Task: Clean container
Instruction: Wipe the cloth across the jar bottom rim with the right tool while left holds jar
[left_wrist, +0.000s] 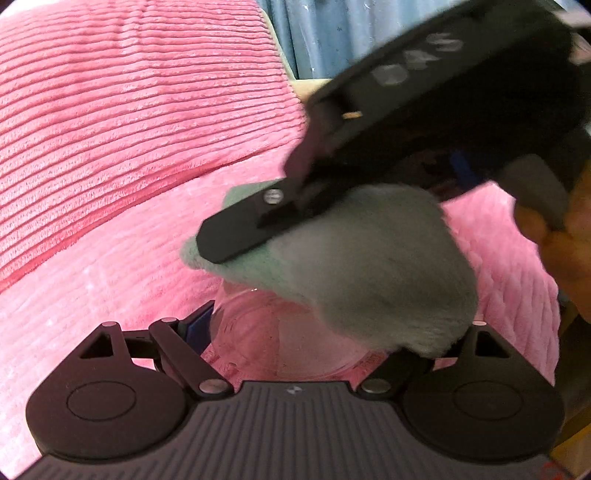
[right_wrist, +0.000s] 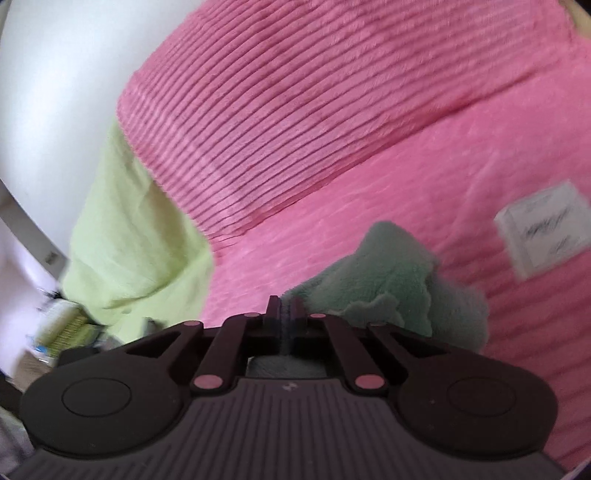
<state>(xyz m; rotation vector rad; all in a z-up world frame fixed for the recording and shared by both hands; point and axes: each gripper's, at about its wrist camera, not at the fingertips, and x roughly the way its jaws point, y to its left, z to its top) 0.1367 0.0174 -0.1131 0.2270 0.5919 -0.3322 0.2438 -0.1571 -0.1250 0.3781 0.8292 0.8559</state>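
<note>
We hold a clear plastic container (left_wrist: 295, 339) between the fingers of our left gripper (left_wrist: 295, 332), its transparent round wall sitting just ahead of the ribbed black gripper body; whether the pads press on it we cannot tell, since the fingertips are hidden behind the cup and the cloth. Over its mouth hangs a soft, fuzzy grey-green cloth (left_wrist: 369, 266), bunched into a rounded wad whose lower edge droops across the rim. Our right gripper (left_wrist: 229, 240) reaches in from the upper right in the left wrist view, a flat matte-black finger lying against the cloth; in its own view its jaws are drawn together on the cloth (right_wrist: 399, 284), the fleece spilling out to the right in folded lobes. A hand (left_wrist: 565, 236) grips the right tool's handle at the frame's edge. Behind everything lies a pink plush blanket (left_wrist: 110, 147), corded in fine ridges over a cushion and flatter below. A lime-green fabric (right_wrist: 129, 229) drapes at its left side, a small white printed box (right_wrist: 543, 225) rests on the pink surface, and blue curtains (left_wrist: 317, 33) hang beyond.
</note>
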